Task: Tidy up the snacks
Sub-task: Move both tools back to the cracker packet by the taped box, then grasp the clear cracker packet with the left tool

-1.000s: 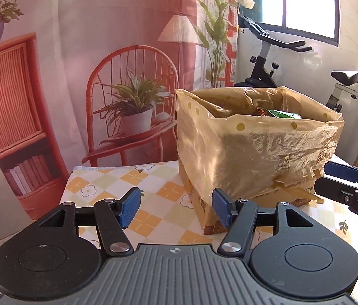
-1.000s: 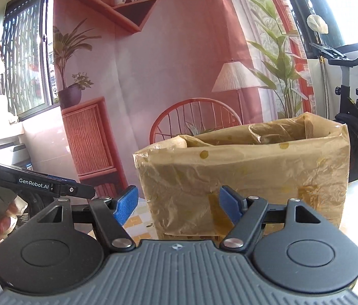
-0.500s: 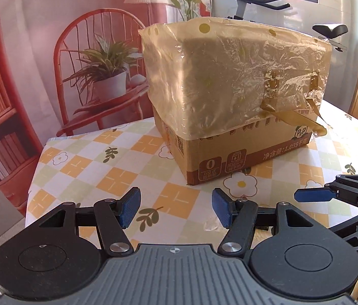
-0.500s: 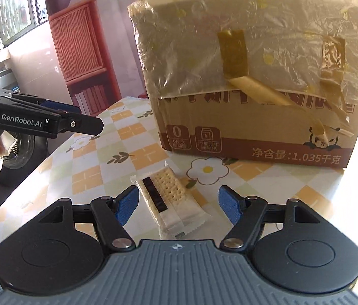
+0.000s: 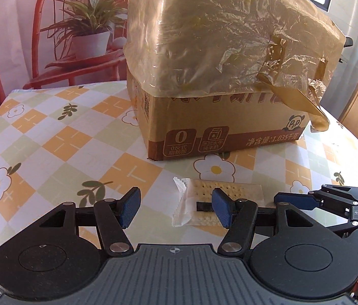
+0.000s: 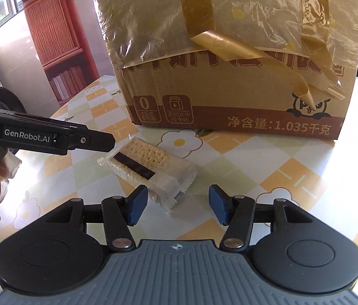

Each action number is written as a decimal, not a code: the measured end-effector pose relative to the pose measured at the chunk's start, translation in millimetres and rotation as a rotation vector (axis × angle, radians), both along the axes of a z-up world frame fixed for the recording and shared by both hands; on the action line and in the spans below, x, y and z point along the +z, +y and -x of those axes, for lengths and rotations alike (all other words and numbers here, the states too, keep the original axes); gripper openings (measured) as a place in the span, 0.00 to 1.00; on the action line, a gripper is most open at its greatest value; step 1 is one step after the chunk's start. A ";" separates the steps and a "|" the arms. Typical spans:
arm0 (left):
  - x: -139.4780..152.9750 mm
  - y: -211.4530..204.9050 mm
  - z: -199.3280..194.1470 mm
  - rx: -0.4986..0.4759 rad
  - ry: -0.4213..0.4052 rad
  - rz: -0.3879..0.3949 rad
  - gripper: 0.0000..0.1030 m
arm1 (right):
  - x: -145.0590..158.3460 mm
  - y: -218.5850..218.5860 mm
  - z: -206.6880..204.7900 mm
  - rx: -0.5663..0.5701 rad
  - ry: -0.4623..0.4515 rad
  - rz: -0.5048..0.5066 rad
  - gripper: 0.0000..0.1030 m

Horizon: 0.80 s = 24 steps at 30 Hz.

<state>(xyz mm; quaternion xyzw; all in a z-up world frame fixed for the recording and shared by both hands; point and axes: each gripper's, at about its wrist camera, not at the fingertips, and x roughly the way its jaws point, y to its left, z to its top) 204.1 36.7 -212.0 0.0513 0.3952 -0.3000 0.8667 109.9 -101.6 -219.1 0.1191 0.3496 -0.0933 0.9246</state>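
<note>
Checked tablecloth (image 6: 267,162) | cracker pack (image 6: 151,162) lower-centre, w/ box (image 6: 229,96) behind | my right gripper (image 6: 176,204) closing, pack btwn pads, untouched | left gripper (image 5: 176,209) half-wide, empty | tip: centre pack, squeeze gently.

A table (image 5: 51,137) covered in a checked cloth of orange, pale green and white squares with printed daisies and leaves is carrying two things. A cardboard box (image 5: 219,124) is sitting towards the far side, with a wrinkled yellowish plastic bag (image 5: 217,38) draping over its top and upper sides and strips of tape peeling from its front. A clear-wrapped cracker packet (image 6: 148,165) is lying flat on the cloth just in front of the box, apart from it, near a printed daisy.
</note>
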 end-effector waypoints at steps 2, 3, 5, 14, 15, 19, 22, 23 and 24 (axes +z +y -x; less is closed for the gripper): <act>-4.0 -3.2 -0.7 0.003 0.014 0.019 0.62 | 1.0 -1.4 -1.4 0.017 -0.006 0.007 0.55; -5.7 -4.9 -1.0 0.007 0.018 0.024 0.62 | 2.3 -1.4 -1.5 0.027 -0.014 0.017 0.55; -8.8 -7.0 -2.0 0.017 0.027 0.033 0.62 | 3.3 -1.0 -2.5 0.040 -0.023 0.039 0.55; -22.8 -12.3 -0.5 0.037 0.068 0.087 0.63 | -1.3 -0.4 -6.7 0.077 -0.045 0.072 0.52; -23.8 -12.3 -0.3 0.039 0.074 0.097 0.62 | -1.8 -1.6 -6.8 0.075 -0.051 0.072 0.52; -26.5 -12.6 2.8 0.044 0.070 0.115 0.61 | -5.0 -4.1 -8.0 0.084 -0.064 0.083 0.51; -27.2 -13.9 4.8 0.046 0.068 0.126 0.57 | -6.1 -5.7 -8.3 0.089 -0.064 0.065 0.49; -27.1 -14.2 5.4 0.047 0.065 0.125 0.56 | -6.7 -6.7 -8.7 0.089 -0.063 0.056 0.49; -27.5 -14.5 5.7 0.049 0.066 0.128 0.56 | -7.1 -7.8 -8.7 0.087 -0.062 0.047 0.49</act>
